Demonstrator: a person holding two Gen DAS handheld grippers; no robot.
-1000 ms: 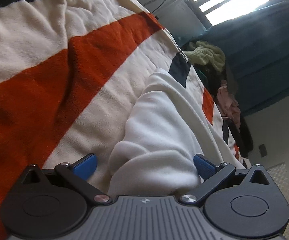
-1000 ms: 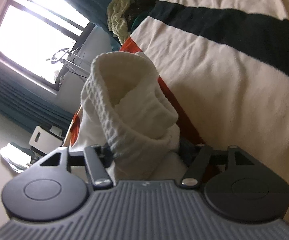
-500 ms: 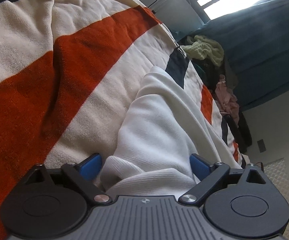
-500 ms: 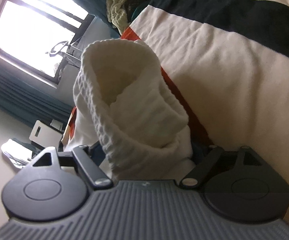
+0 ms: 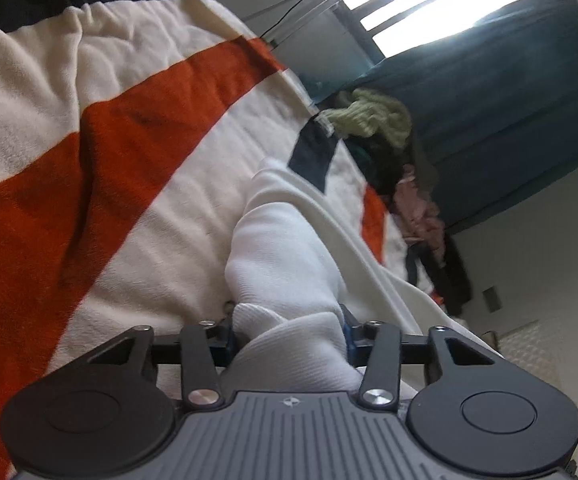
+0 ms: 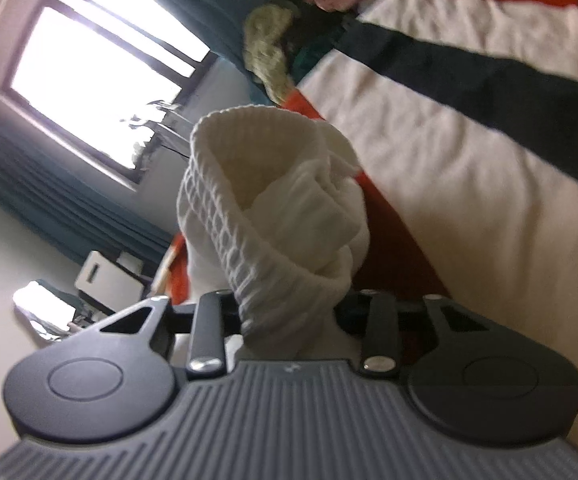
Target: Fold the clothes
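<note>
A white knit garment lies on a striped blanket of cream, orange and black. My left gripper is closing, and a bunched fold of the garment is pinched between its blue pads. In the right wrist view the garment's ribbed cuff end stands up off the blanket like an open tube. My right gripper is closing too, with the lower part of that cuff squeezed between its jaws. The fingertips of both grippers are mostly hidden by cloth.
A heap of other clothes, yellow-green, pink and dark, lies at the far end of the blanket. Behind it hang dark teal curtains beside a bright window. A white box stands on the floor.
Both pairs of jaws have drawn in from wide apart until they squeeze the white cloth. The right gripper has risen, lifting the ribbed cuff higher above the blanket.
</note>
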